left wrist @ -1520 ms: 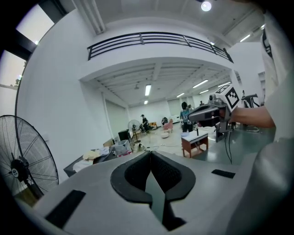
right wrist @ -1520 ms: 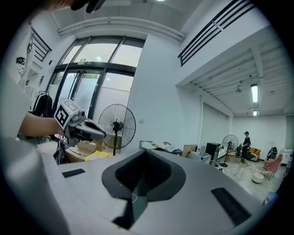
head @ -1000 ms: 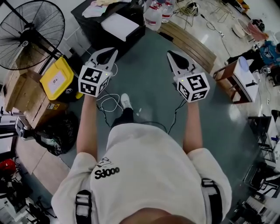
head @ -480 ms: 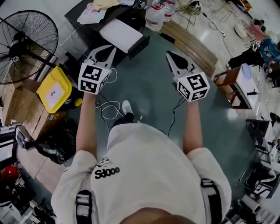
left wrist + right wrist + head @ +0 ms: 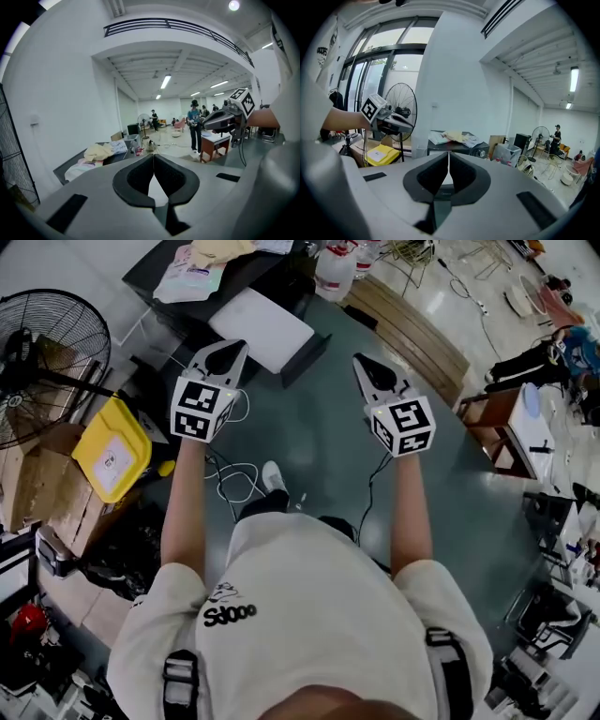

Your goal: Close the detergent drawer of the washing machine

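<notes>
Head view: left tool [image 5: 228, 352] and right tool [image 5: 370, 367], shut and empty, draw nearer a white box [image 5: 264, 326], perhaps the washer.

From overhead we look steeply down; left tool [image 5: 234, 345] and right tool [image 5: 361, 360] cameras look level, sharing the cluttered surface [image 5: 248, 282]

Fan [image 5: 49, 360] and bin [image 5: 111, 448] stand left of the washing machine [image 5: 264, 327].
</notes>
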`<state>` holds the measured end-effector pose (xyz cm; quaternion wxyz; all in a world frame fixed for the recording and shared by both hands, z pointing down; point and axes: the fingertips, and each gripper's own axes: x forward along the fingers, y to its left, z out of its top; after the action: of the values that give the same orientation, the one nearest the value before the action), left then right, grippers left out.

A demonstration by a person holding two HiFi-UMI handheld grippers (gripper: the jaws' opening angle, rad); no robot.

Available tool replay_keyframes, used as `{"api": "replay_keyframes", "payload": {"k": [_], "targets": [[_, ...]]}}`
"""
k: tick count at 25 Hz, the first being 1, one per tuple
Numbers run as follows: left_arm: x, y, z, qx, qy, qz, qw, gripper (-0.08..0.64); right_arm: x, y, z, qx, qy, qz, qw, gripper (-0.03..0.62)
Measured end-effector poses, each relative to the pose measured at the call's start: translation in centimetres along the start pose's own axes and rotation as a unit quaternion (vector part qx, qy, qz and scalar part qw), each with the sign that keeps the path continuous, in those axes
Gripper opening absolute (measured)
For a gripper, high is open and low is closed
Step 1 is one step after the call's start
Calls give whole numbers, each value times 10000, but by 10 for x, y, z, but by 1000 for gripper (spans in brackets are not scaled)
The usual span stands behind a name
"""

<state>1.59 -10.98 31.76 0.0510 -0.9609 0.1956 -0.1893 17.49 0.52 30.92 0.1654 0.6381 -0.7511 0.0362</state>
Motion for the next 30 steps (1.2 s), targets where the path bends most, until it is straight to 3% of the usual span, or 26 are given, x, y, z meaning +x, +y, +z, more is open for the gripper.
{"api": "replay_keyframes", "payload": {"k": [7,11,16,23,30], "targets": [[33,22,-32,-300,123,36,9995,18,47,-18,-39,480,290,45,9984,21],[48,25,-51,-498,288,206,9981,18,73,-24,-67,594,392,306,9970,70],[66,15,-74,-782,440,476,9948,18,99,-29,-115,591,647,689,9938,182],[86,0,-99,-1064,657,880,9882,18,131,-22,-170,559,924,1335,9852,232],[82,-7,-136,-1270,878,1270,9798,18,164,-6,-214,600,1100,1712,9772,256]]}}
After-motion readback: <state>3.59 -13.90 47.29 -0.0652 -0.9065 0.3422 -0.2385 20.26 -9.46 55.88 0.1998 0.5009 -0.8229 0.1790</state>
